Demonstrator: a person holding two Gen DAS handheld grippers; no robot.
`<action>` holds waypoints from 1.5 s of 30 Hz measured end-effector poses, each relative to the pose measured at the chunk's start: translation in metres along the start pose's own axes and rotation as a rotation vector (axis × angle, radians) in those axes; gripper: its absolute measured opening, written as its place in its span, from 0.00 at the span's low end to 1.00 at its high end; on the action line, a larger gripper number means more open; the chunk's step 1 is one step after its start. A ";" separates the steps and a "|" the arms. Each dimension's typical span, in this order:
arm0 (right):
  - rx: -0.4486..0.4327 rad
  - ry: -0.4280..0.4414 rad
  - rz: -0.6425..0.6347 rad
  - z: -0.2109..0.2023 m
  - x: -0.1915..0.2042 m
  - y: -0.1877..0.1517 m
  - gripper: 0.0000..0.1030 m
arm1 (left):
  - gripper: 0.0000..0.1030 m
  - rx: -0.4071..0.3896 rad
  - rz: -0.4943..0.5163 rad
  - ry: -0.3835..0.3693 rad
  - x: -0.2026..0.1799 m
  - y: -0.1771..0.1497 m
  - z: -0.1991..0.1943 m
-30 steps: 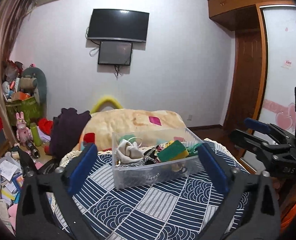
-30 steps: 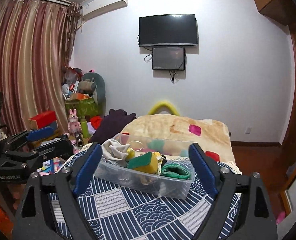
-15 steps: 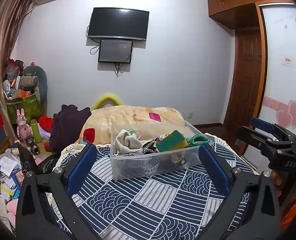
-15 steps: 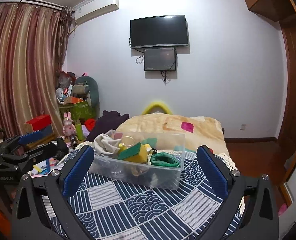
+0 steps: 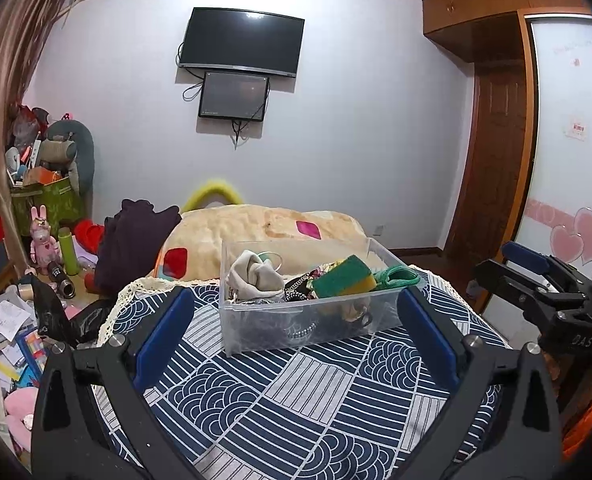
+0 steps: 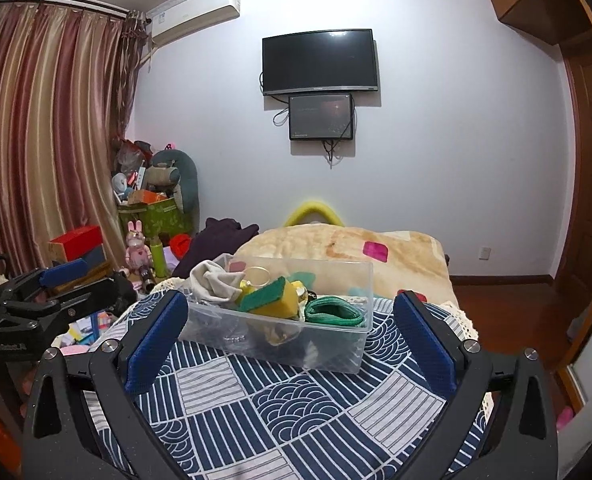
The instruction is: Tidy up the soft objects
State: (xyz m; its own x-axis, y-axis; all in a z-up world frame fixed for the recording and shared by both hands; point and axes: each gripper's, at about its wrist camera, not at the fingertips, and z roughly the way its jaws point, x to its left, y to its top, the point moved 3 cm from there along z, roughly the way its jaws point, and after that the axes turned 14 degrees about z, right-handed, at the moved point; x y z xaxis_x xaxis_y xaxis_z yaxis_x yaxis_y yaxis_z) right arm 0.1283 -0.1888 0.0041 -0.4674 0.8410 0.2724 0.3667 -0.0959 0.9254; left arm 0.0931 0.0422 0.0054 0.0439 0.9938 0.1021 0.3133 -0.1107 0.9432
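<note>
A clear plastic bin [image 5: 310, 312] sits at the centre of both views on a table covered with a navy and white patterned cloth [image 5: 296, 396]. In the left wrist view the left gripper [image 5: 296, 320] fills the lower part of the frame, its blue-padded fingers [image 5: 164, 332] spread wide and released, with the bin lying ahead between them and touching neither. Heaped in the bin are a beige crumpled cloth [image 5: 256, 276] toward its left, a green and yellow sponge [image 5: 346, 280] right of middle, and a green woven item [image 5: 398, 278] at its right end, with darker tangled things beneath that are hard to make out. In the right wrist view the right gripper [image 6: 292, 320] stands likewise released at the bottom of the frame, holding nothing, the bin [image 6: 280, 340] ahead between its fingers [image 6: 426, 344] and slightly left of centre. The same cloth [image 6: 216, 280], sponge [image 6: 272, 300] and green item [image 6: 334, 312] show above the rim. Each gripper also appears at the other view's edge. Behind the table, a beige blanket [image 6: 348, 252] covers the bed.
</note>
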 end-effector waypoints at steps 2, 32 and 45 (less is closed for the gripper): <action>-0.001 0.001 0.000 -0.001 0.000 0.000 1.00 | 1.00 -0.002 0.002 0.004 0.000 0.000 -0.001; -0.011 0.013 0.004 -0.007 0.004 0.004 1.00 | 1.00 -0.027 0.043 0.019 -0.008 0.005 -0.009; -0.007 0.009 0.004 -0.008 0.006 0.004 1.00 | 1.00 -0.032 0.046 -0.014 -0.012 0.005 -0.011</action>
State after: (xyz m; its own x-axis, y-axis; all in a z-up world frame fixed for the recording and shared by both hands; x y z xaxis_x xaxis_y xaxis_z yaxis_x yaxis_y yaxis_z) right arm 0.1213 -0.1885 0.0116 -0.4735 0.8355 0.2788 0.3629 -0.1033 0.9261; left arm 0.0837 0.0300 0.0126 0.0704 0.9874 0.1414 0.2803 -0.1556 0.9472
